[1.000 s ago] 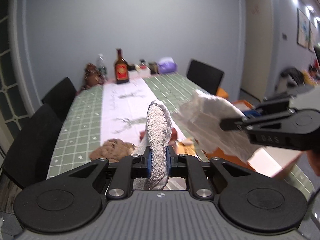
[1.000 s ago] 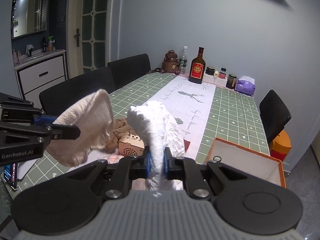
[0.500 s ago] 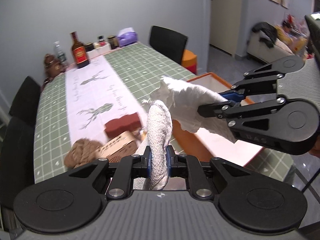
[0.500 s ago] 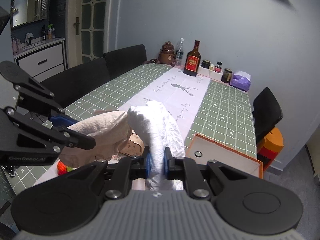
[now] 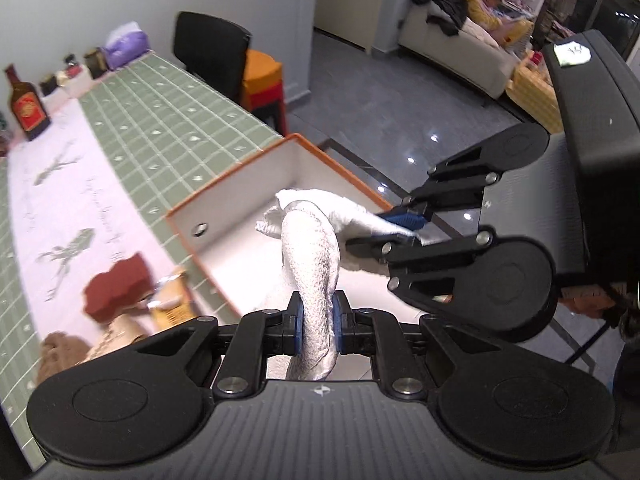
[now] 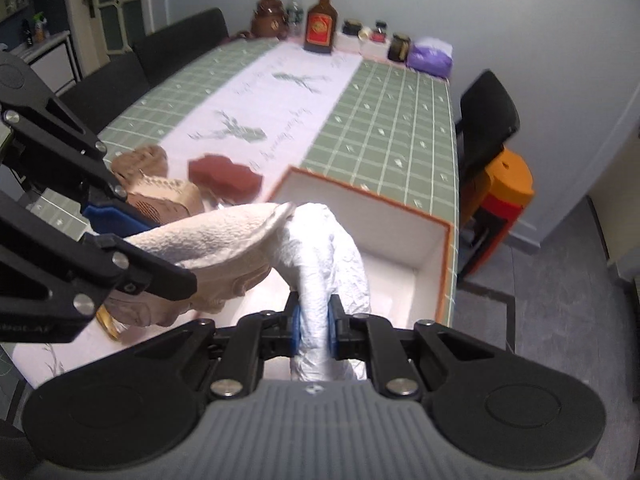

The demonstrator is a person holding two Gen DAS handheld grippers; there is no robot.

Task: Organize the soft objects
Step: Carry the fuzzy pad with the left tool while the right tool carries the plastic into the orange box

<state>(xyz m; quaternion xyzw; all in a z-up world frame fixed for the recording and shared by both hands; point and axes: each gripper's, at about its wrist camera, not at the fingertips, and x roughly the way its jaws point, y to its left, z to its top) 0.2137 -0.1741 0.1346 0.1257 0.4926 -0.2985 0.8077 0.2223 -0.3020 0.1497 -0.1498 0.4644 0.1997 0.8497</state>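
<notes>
Both grippers hold one white towel between them, above the orange-rimmed white box (image 5: 236,200) (image 6: 400,216). My left gripper (image 5: 317,327) is shut on one end of the towel (image 5: 310,264). My right gripper (image 6: 314,326) is shut on the other end of the towel (image 6: 320,248). In the left wrist view the right gripper (image 5: 394,228) comes in from the right. In the right wrist view the left gripper (image 6: 132,240) comes in from the left with its cream-looking end (image 6: 216,240). The towel ends meet over the box.
A dark red sponge (image 5: 116,286) (image 6: 224,176), a wooden box (image 6: 164,200) and a brown knit item (image 5: 60,350) (image 6: 140,160) lie left of the box. A bottle (image 6: 320,26), jars and a purple bag (image 6: 432,54) stand at the table's far end. Black chairs surround the table.
Both grippers have moved right and down with the towel, from above the table's clutter to above the orange-rimmed box. The two towel ends have come closer together.
</notes>
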